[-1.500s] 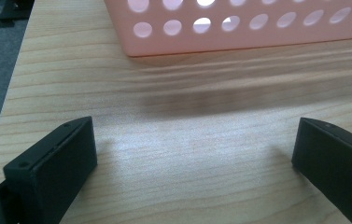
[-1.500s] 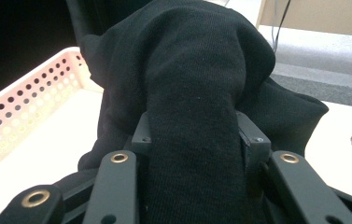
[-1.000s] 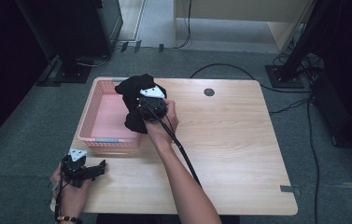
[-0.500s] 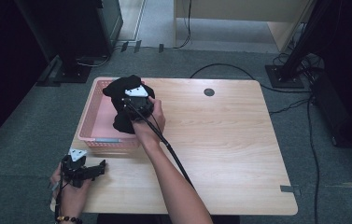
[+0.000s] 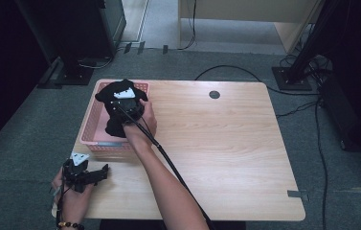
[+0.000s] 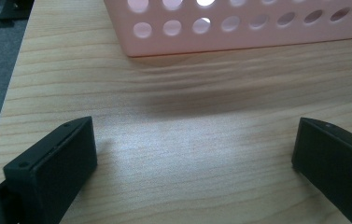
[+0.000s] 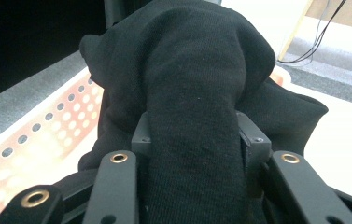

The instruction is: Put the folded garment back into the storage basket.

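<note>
Over the pink basket — at ten o'clock on the table — a black cloth is being clamped by the right gripper; the left gripper is being held wide open, empty.

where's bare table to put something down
Free: the wide stretch of table right of the pink basket, out to the far and right edges. Crowded: the basket corner, with the right gripper holding the black cloth.
</note>
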Demonstrator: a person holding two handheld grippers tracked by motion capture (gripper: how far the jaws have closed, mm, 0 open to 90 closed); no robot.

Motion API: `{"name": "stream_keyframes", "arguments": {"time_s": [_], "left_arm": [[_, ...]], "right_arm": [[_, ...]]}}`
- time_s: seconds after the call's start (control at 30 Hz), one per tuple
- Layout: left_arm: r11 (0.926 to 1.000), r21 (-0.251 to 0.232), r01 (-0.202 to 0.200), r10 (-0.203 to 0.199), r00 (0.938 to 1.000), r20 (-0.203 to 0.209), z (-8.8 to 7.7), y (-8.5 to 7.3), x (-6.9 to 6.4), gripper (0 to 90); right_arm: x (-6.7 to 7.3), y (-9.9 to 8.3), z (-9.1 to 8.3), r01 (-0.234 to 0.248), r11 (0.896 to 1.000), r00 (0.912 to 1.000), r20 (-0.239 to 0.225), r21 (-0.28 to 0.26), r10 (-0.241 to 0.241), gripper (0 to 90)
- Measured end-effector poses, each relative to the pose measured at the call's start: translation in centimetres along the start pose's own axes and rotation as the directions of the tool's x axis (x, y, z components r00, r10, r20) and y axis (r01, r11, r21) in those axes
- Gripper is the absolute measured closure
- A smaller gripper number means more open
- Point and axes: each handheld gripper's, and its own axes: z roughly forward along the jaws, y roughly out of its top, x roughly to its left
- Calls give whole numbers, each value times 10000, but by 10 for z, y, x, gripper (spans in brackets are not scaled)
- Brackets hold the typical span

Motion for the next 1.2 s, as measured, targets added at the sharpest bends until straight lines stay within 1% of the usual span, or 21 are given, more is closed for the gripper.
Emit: {"name": "stream_keyframes", "arguments": {"time_s": [0.07,0.27,0.33,0.43,0.6,0.77,0.83,0.9,0.97,1.0,1.07,1.13,1.17,1.2], "left_arm": [[10000,-13,8,-8,10000,1,0,0,0,0],[10000,-16,7,-7,10000,1,0,0,0,0],[10000,-14,5,-5,10000,3,0,0,0,0],[10000,-19,-11,11,10000,-2,0,0,0,0],[10000,-7,-6,6,10000,9,0,0,0,0],[10000,-19,4,-4,10000,7,0,0,0,0],[10000,-40,23,-23,10000,7,0,0,0,0],[10000,-30,6,-6,10000,8,0,0,0,0],[10000,-33,5,-5,10000,13,0,0,0,0],[10000,-33,5,-5,10000,13,0,0,0,0],[10000,-31,5,-5,10000,13,0,0,0,0],[10000,-30,2,-2,10000,14,0,0,0,0],[10000,-27,1,-1,10000,15,0,0,0,0],[10000,-33,10,-10,10000,14,1,0,0,0]], "right_arm": [[3,0,3,-46,10000,10000,22,57,45,609],[16,-2,17,94,9993,9999,72,364,-97,606],[19,-2,20,-41,9990,9999,97,441,37,605],[21,-3,26,-324,9982,9995,39,514,322,604],[26,-3,34,-389,9968,9992,-84,701,395,600],[28,-6,46,-500,9947,9987,-10,898,503,596],[29,-8,50,-440,9945,9990,49,953,438,596],[31,-11,54,-236,9946,9997,126,1009,224,592],[30,-11,56,-285,9923,9995,126,1207,272,584],[29,-11,57,-368,9917,9993,91,1233,359,574],[27,-12,58,-336,9911,9994,-45,1289,345,529],[25,-12,59,-364,9900,9985,-351,1362,416,462],[24,-12,59,-280,9917,9980,-530,1257,349,409],[23,-12,58,-153,9932,9959,-864,1158,255,352]]}}
